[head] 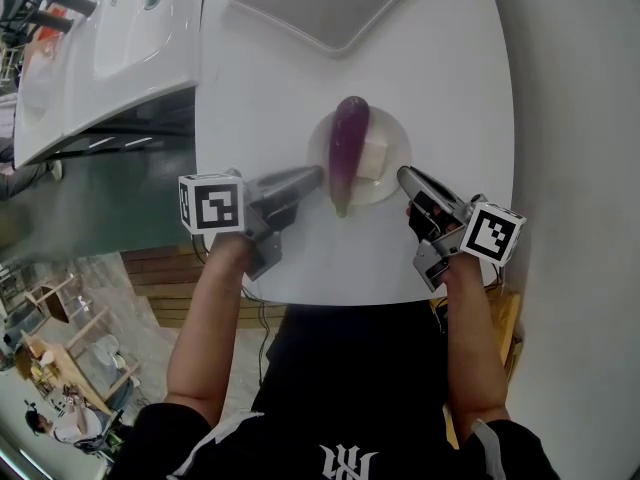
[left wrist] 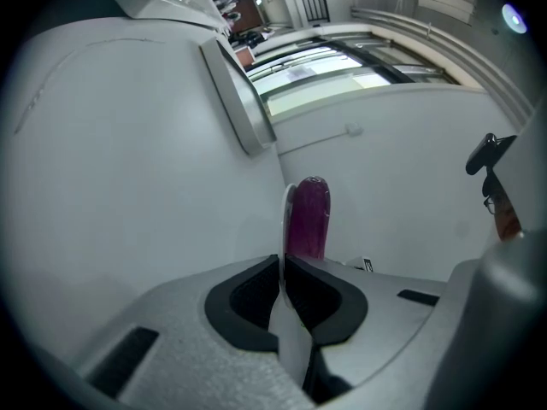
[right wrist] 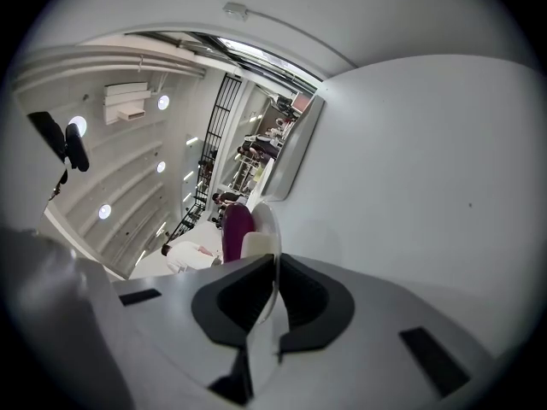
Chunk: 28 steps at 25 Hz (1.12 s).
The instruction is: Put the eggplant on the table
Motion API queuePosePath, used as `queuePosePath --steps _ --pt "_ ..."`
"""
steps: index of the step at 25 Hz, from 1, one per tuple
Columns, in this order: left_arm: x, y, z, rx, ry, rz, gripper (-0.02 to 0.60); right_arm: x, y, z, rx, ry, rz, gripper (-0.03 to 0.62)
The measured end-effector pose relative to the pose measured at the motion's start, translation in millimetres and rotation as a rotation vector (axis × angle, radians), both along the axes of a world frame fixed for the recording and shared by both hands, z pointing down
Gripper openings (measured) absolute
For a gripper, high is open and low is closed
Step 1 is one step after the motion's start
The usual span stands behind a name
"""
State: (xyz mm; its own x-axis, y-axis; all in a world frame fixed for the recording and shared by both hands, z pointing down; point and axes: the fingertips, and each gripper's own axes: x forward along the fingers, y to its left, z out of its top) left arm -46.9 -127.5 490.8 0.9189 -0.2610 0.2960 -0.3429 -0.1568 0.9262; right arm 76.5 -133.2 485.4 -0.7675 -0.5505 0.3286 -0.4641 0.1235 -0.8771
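A purple eggplant (head: 348, 148) lies lengthwise on a small white plate (head: 392, 146), next to a white block (head: 372, 156). The plate is over the middle of the round white table (head: 260, 88); whether it touches the tabletop I cannot tell. My left gripper (head: 318, 175) is shut on the plate's left rim and my right gripper (head: 403, 176) on its right rim. In the left gripper view the rim (left wrist: 285, 216) runs edge-on between the jaws of the left gripper (left wrist: 281, 263), with the eggplant (left wrist: 308, 216) behind it. The right gripper view has the right gripper (right wrist: 275, 263) clamping the plate rim (right wrist: 270, 225), beside the eggplant (right wrist: 237, 229) and block (right wrist: 259, 244).
A grey tray (head: 330, 3) lies at the table's far edge. A white basin (head: 110, 38) stands to the left, off the table. The table's near edge (head: 340, 300) is close behind both hands, and a wooden piece of furniture (head: 505, 318) sits below at right.
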Motion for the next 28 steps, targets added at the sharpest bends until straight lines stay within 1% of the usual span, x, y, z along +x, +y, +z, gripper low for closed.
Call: queuePosePath --steps 2,5,8,10,16,21,24,28 --pt "2 -3 1 0.001 0.001 -0.008 0.018 2 -1 2 -0.008 -0.002 0.005 0.018" --pt "3 -4 6 0.018 -0.027 -0.002 0.018 3 -3 3 -0.008 -0.012 0.015 0.017" --pt "3 -4 10 0.008 -0.037 0.0 0.018 2 -3 7 -0.017 -0.009 0.013 0.017" --pt "4 -4 11 0.019 -0.065 0.011 0.018 3 -4 9 -0.024 -0.008 0.015 0.018" --pt "6 -4 14 0.077 -0.184 0.075 0.02 5 -3 12 -0.039 -0.013 0.019 0.017" --pt "7 1 19 0.118 -0.299 0.129 0.039 4 0 15 -0.044 -0.002 0.022 0.017" --pt "8 3 22 0.14 -0.353 0.153 0.048 5 0 16 -0.048 0.012 0.023 0.017" --pt "7 4 26 0.176 -0.452 0.211 0.065 2 0 17 -0.061 0.028 0.021 0.017"
